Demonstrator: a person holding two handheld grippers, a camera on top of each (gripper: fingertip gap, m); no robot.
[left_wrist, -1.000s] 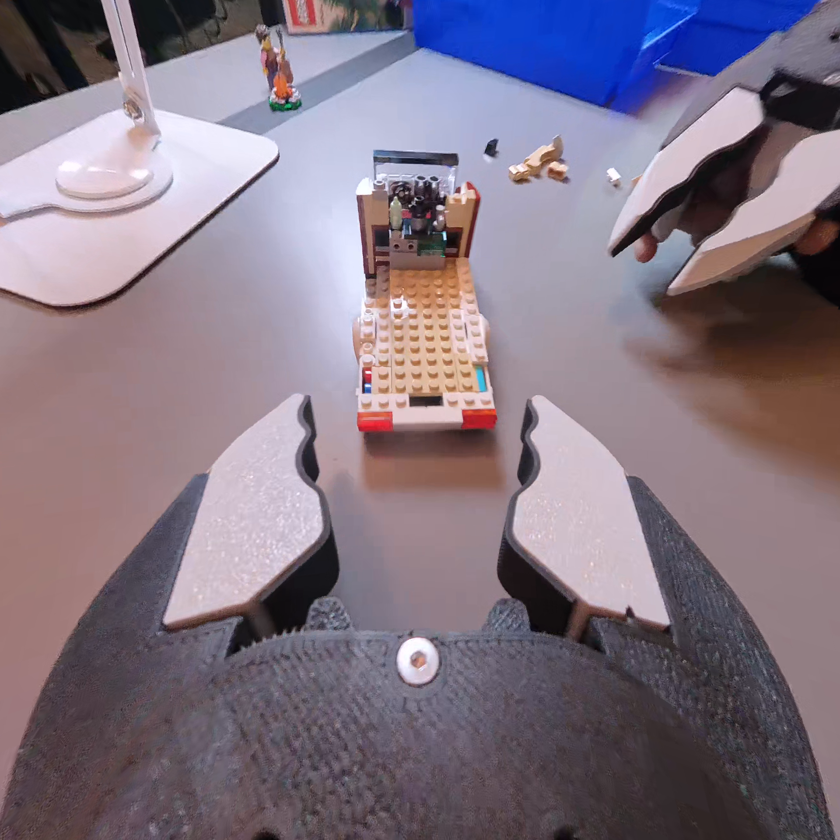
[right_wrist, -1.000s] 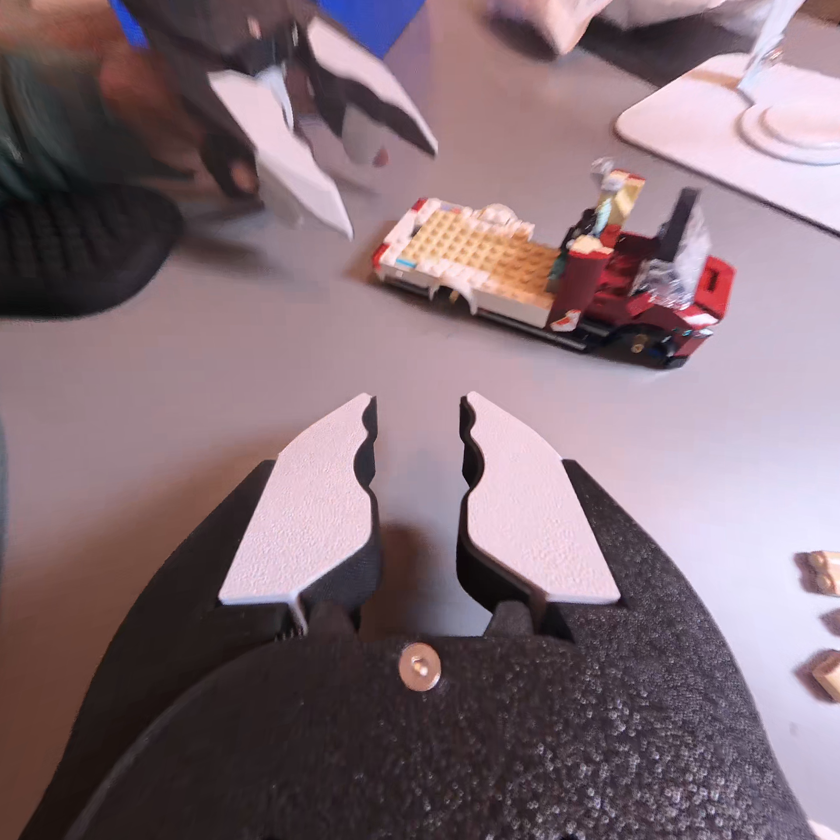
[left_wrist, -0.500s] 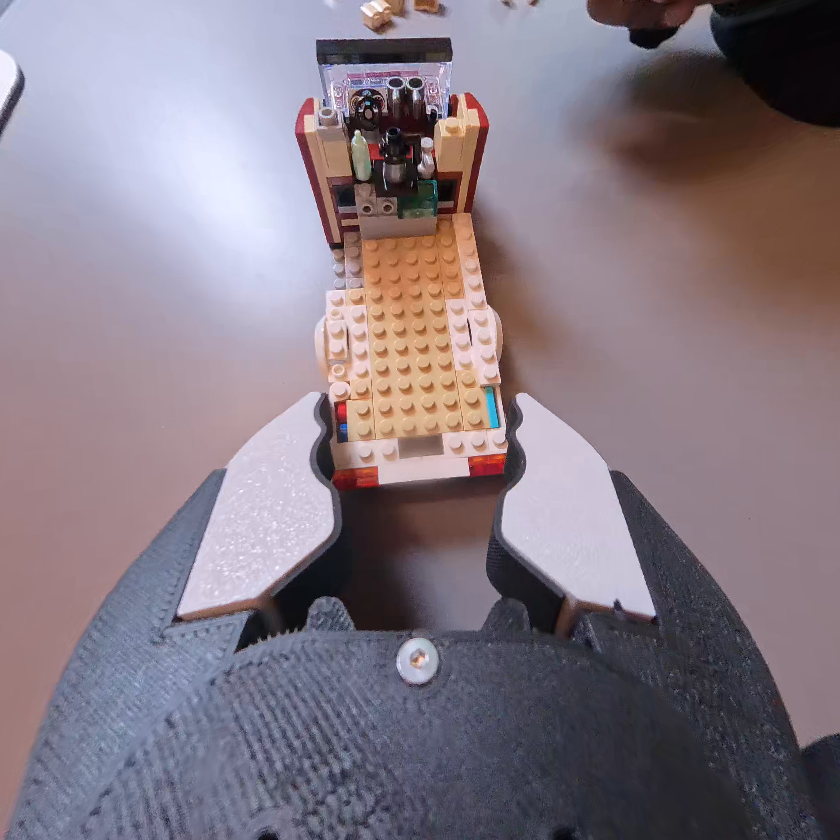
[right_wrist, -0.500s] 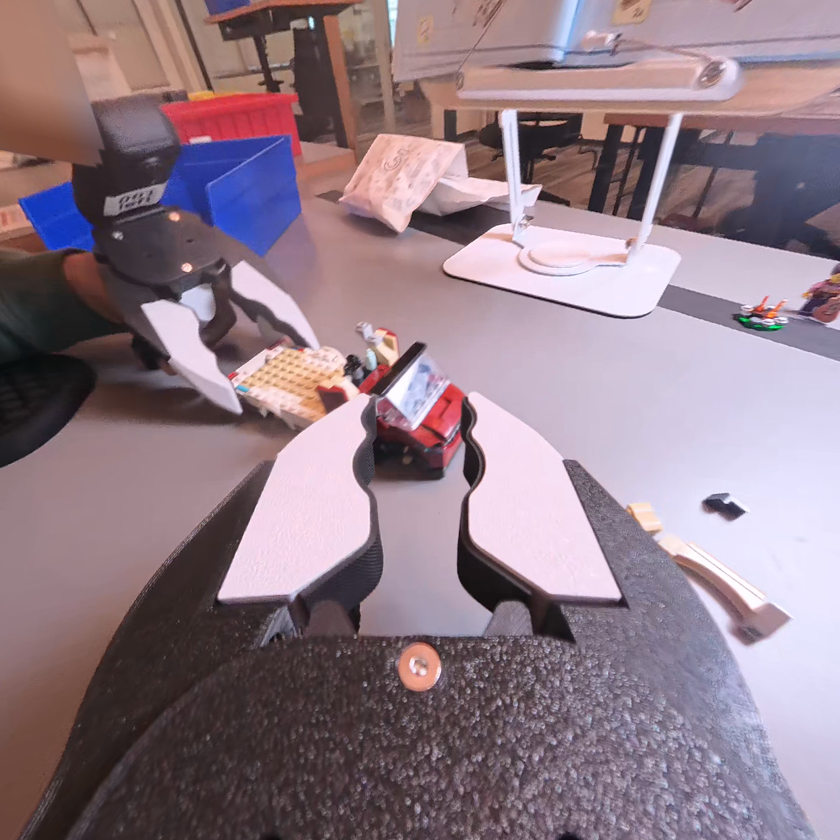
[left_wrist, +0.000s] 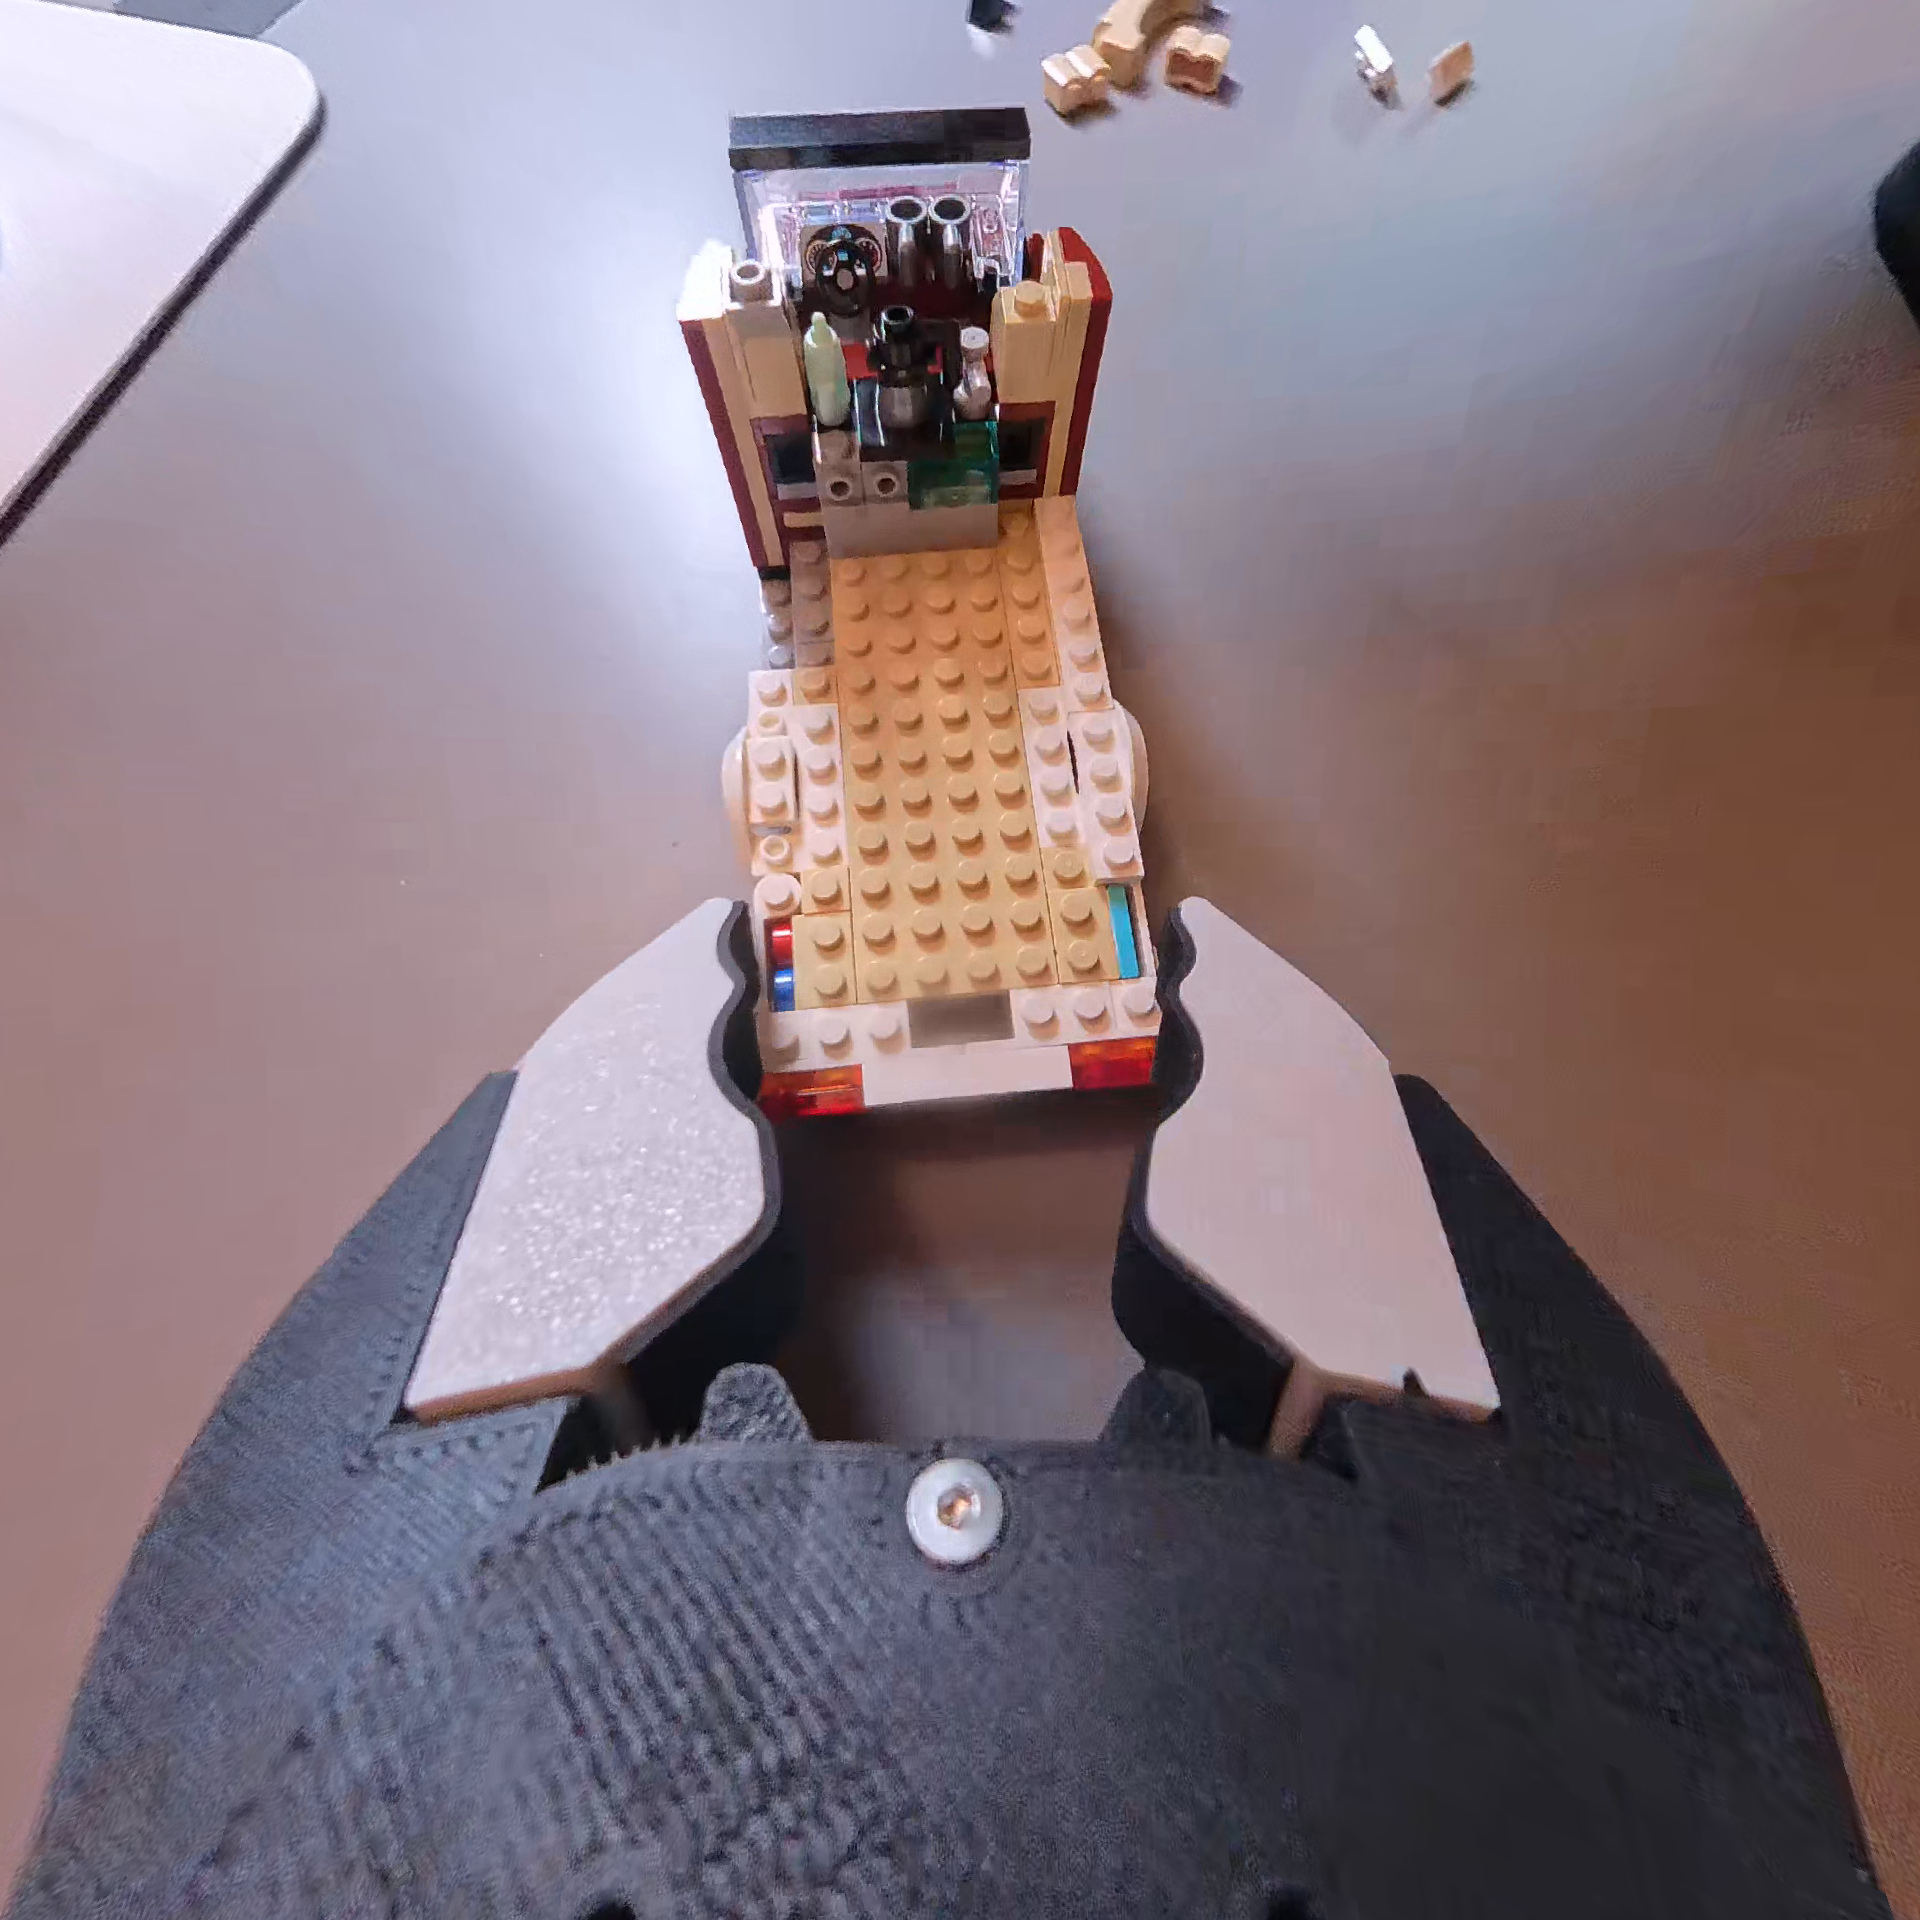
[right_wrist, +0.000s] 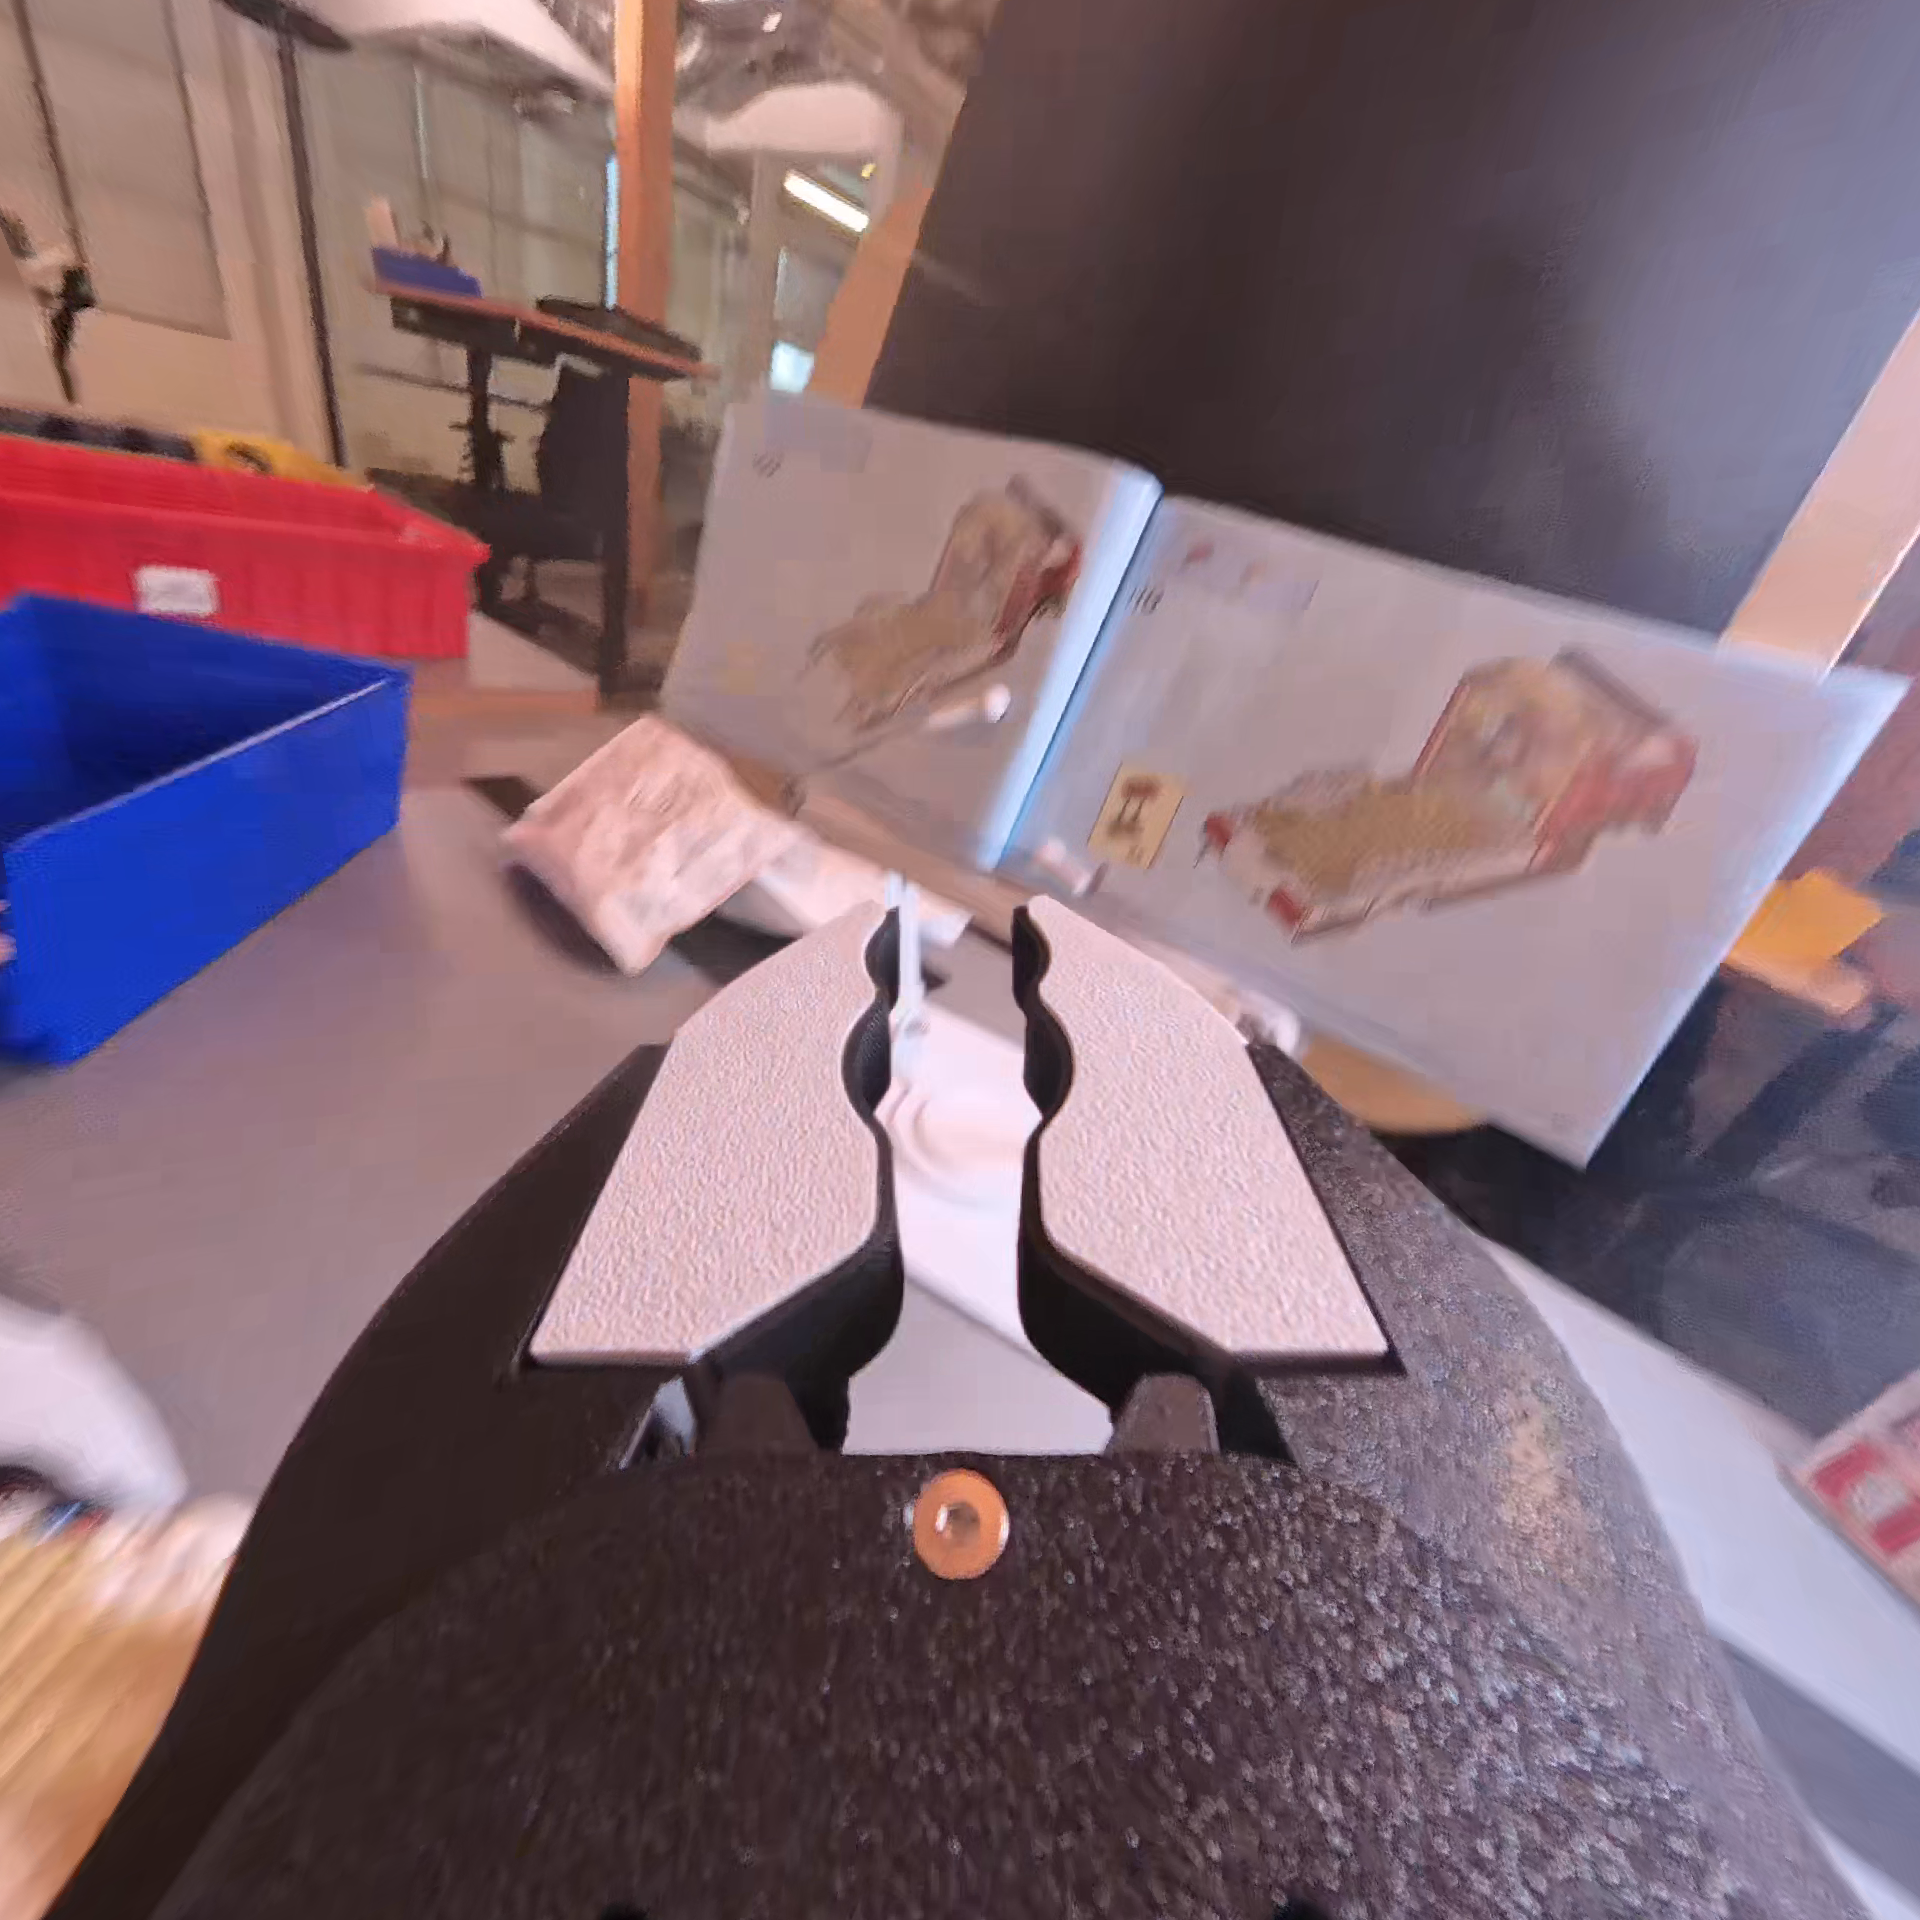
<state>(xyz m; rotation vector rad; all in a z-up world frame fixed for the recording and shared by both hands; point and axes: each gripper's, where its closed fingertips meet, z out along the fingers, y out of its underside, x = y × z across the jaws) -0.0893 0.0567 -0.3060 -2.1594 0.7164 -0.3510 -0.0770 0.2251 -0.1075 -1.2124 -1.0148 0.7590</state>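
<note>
The left gripper (left_wrist: 956, 997) clamps the brick truck's (left_wrist: 940, 790) rear on the grey table (left_wrist: 416, 675); the right gripper (right_wrist: 951, 966), narrowly parted and bare, faces an instruction booklet (right_wrist: 1351, 769).

1. A toy truck built of plastic bricks (left_wrist: 940, 831) stands upright on the grey worktop (left_wrist: 416, 727), its rear end towards the left wrist camera.
2. Its flat bed is tan and studded, edged with white bricks; two translucent red-orange bricks mark the rear corners.
3. The dark red and tan cab at the far end carries a clear windscreen and small grey, black and green fittings.
4. The left gripper (left_wrist: 954, 997) has its two fingers pressed against the two sides of the truck's rear end.
</note>
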